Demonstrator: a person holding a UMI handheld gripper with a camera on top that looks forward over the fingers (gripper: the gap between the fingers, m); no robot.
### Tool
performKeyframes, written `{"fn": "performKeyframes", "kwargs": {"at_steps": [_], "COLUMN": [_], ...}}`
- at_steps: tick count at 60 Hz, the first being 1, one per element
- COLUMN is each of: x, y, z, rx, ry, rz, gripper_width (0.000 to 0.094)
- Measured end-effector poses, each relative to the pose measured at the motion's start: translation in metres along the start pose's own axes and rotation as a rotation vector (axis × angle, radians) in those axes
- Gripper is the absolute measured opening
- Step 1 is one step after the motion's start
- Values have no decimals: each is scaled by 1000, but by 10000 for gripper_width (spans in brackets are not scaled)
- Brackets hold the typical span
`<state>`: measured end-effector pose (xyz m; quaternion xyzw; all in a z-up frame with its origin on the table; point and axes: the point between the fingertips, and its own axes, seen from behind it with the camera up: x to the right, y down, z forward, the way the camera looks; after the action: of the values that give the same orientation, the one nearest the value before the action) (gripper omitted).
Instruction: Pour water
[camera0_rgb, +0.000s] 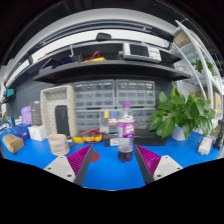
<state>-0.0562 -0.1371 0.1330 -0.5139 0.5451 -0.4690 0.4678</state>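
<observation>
A clear bottle (125, 134) with a purple cap, a white label and dark liquid in its lower part stands upright on the blue table (110, 170), just ahead of my fingers and a little toward the right one. My gripper (112, 160) is open and empty, its magenta pads (82, 157) spread wide on either side, with the bottle beyond the fingertips. A small pinkish cup (59, 145) stands on the table to the left of the fingers.
A green potted plant (185, 112) stands to the right. A white microwave-like box (58, 108) and small containers (34, 131) stand to the left. Yellow and red items (93, 136) lie behind the bottle. Shelves with drawers and an upper shelf stand behind the table.
</observation>
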Motion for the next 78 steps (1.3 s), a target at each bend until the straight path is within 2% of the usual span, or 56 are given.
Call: {"fn": "performKeyframes", "kwargs": {"at_steps": [5, 13, 21, 33, 39, 43, 46, 55, 57, 58, 69, 78], "x": [37, 58, 62, 52, 52, 54, 53, 52, 52, 52, 48, 19], "y": [0, -10, -18, -6, -13, -20, -20, -20, -19, -19, -19, -25], "z": [25, 73, 117, 161, 169, 172, 173, 173, 173, 173, 174, 174], "rx": [9, 28, 34, -22, 5, 32, 28, 24, 23, 21, 7, 14], "ry": [51, 71, 65, 31, 43, 57, 60, 56, 56, 55, 62, 52], "rz": [-3, -19, -21, -19, -31, -39, -36, -47, -46, -47, -89, -378], "gripper_width": [860, 859, 860, 845, 741, 524, 511, 369, 376, 336, 336, 337]}}
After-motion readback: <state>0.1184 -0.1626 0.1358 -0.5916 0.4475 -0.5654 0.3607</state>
